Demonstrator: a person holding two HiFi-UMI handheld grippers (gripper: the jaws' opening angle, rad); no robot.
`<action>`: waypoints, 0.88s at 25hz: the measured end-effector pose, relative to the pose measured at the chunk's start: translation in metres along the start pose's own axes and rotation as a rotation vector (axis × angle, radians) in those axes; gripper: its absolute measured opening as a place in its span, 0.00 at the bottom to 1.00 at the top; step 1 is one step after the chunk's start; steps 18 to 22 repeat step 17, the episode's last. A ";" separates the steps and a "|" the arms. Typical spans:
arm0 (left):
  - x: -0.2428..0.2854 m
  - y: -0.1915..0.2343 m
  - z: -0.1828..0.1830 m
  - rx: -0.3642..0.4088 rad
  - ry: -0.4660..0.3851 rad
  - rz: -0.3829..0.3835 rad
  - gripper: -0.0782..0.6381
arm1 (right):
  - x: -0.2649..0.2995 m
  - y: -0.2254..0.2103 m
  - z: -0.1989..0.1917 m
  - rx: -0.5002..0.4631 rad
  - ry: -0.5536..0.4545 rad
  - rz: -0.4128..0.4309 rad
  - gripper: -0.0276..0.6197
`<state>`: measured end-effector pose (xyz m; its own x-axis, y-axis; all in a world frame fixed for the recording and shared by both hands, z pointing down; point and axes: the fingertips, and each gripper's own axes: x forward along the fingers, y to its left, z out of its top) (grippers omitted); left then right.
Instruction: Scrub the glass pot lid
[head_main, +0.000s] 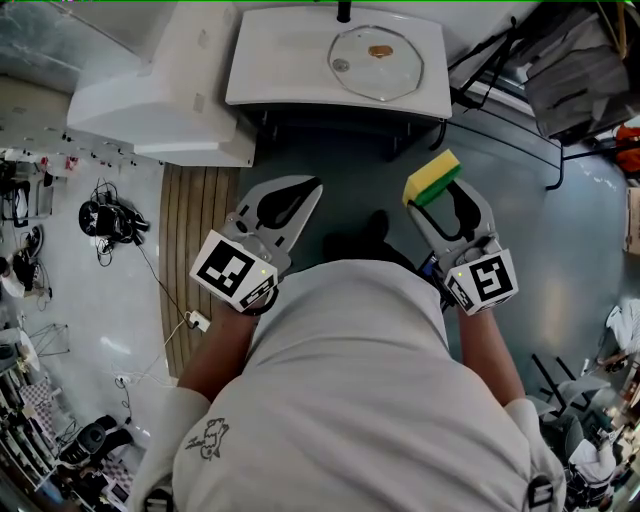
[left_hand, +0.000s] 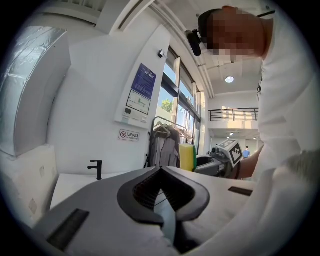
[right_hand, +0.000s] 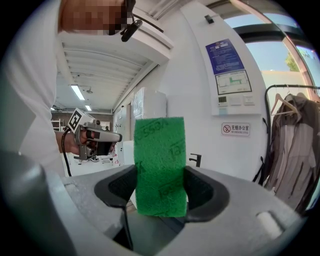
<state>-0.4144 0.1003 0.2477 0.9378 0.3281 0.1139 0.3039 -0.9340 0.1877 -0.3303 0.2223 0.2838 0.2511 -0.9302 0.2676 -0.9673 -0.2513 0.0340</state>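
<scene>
The glass pot lid (head_main: 376, 60) lies flat in the white sink (head_main: 270, 70) ahead of me, with a brownish smear near its middle. My right gripper (head_main: 432, 196) is shut on a yellow-and-green sponge (head_main: 432, 176); in the right gripper view the sponge (right_hand: 160, 165) stands upright between the jaws, green side toward the camera. My left gripper (head_main: 310, 192) is shut and holds nothing; its tips meet in the left gripper view (left_hand: 161, 170). Both grippers hover short of the sink, held level in front of my body.
A black tap (left_hand: 96, 169) stands at the back of the sink. A white appliance (head_main: 150, 110) sits to the sink's left. A clothes rack with hanging garments (right_hand: 295, 155) stands to the right. Wooden slats (head_main: 195, 230) and cables (head_main: 110, 222) lie on the floor at left.
</scene>
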 end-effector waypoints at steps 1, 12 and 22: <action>0.001 -0.001 0.000 0.000 -0.001 -0.002 0.11 | 0.000 0.000 0.001 -0.001 -0.002 -0.001 0.49; 0.006 -0.005 0.000 -0.005 -0.011 -0.014 0.11 | 0.001 -0.002 0.002 -0.002 0.005 0.002 0.49; 0.007 -0.004 -0.003 -0.014 -0.007 -0.024 0.11 | 0.004 0.000 0.004 -0.007 0.006 0.007 0.49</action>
